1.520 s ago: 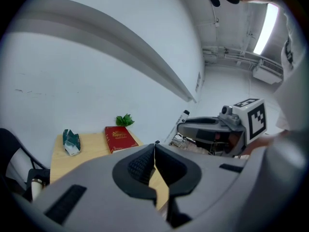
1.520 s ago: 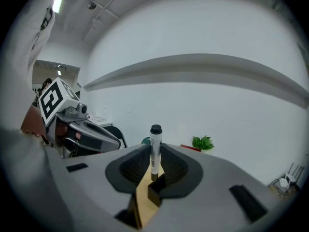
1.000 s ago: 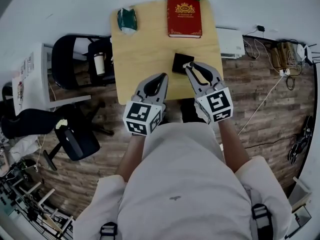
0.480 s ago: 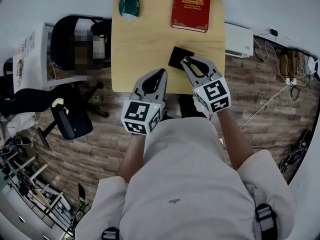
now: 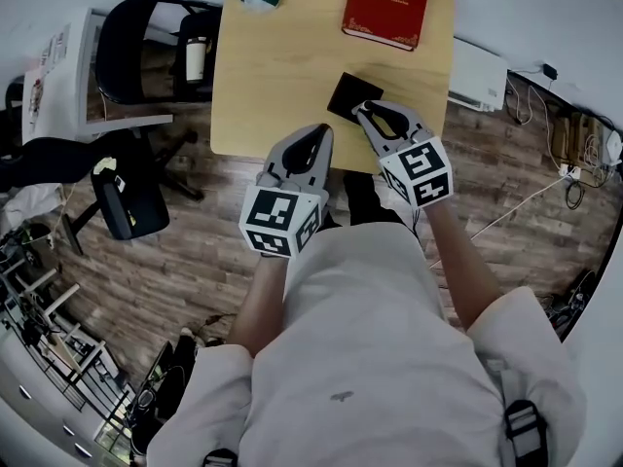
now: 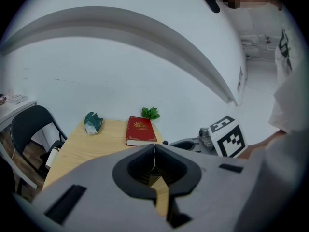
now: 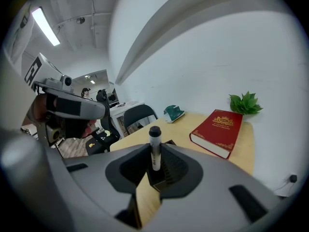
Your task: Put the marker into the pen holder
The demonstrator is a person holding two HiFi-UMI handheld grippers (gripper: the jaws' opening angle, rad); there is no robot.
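On the near side of the table (image 5: 277, 66), right claw (image 5: 368, 113) is clamped on the marker (image 7: 154, 146), upright, cap up, lower end right at the mouth of the black pen holder (image 5: 348, 93); can't tell if the tip is inside yet. Left claw (image 6: 154, 151) is pinched together on nothing, hovering just beside the right one, clear of the holder; task looks mostly done: marker is picked up and brought over; left to do is lowering it in, letting go, backing off.
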